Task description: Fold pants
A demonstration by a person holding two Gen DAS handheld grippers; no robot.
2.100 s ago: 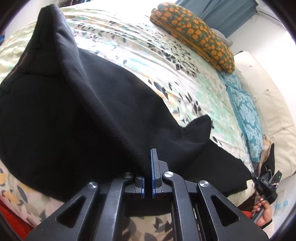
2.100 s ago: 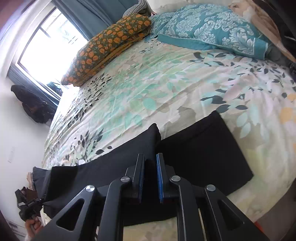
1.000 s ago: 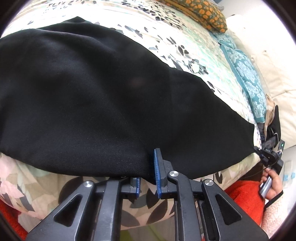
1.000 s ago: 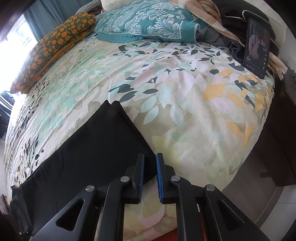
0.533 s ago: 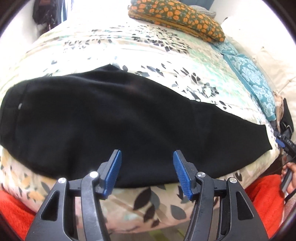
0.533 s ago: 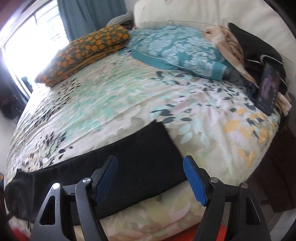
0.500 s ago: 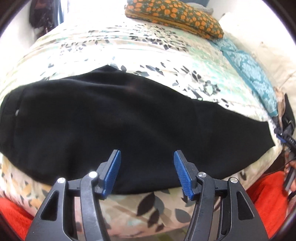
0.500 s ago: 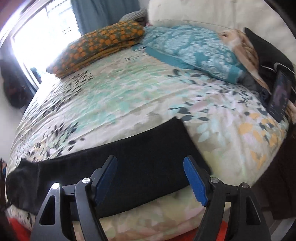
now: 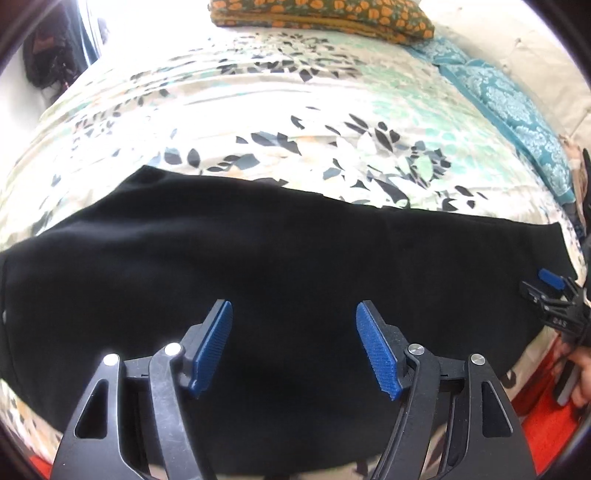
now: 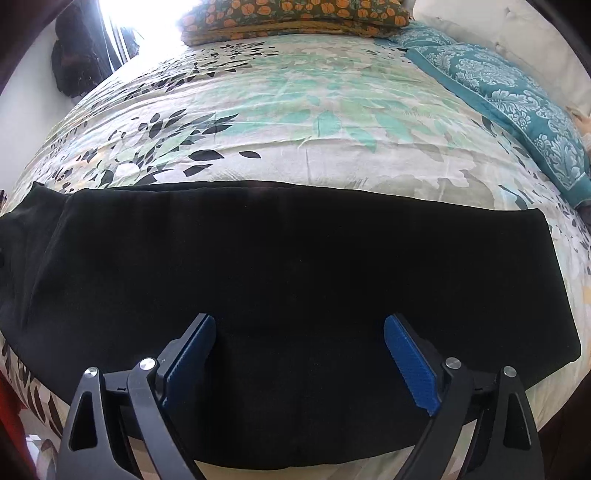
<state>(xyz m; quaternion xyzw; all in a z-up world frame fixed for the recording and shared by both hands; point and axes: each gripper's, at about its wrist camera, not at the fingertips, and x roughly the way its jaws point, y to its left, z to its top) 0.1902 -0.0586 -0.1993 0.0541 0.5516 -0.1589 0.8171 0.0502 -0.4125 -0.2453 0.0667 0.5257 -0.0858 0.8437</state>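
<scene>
The black pants [image 9: 258, 258] lie flat along the near edge of the bed, one leg folded over the other, waist end to the left, leg ends to the right. My left gripper [image 9: 293, 314] is open and empty above the middle of the pants. My right gripper [image 10: 299, 328] is open and empty above the leg half of the pants [image 10: 295, 266]. The right gripper also shows at the right edge of the left wrist view [image 9: 554, 295], near the leg ends.
The bed has a floral sheet [image 10: 295, 122]. An orange patterned pillow [image 10: 295, 14] lies at the far side and a teal pillow [image 10: 517, 103] at the right. Dark bags [image 10: 74, 62] hang at the far left by the window. Red floor covering [image 9: 535, 424] lies beside the bed.
Both grippers let go of the pants and opened wide, then drew back. The pants now lie flat, folded lengthwise. The right gripper's view has swung left along the pants.
</scene>
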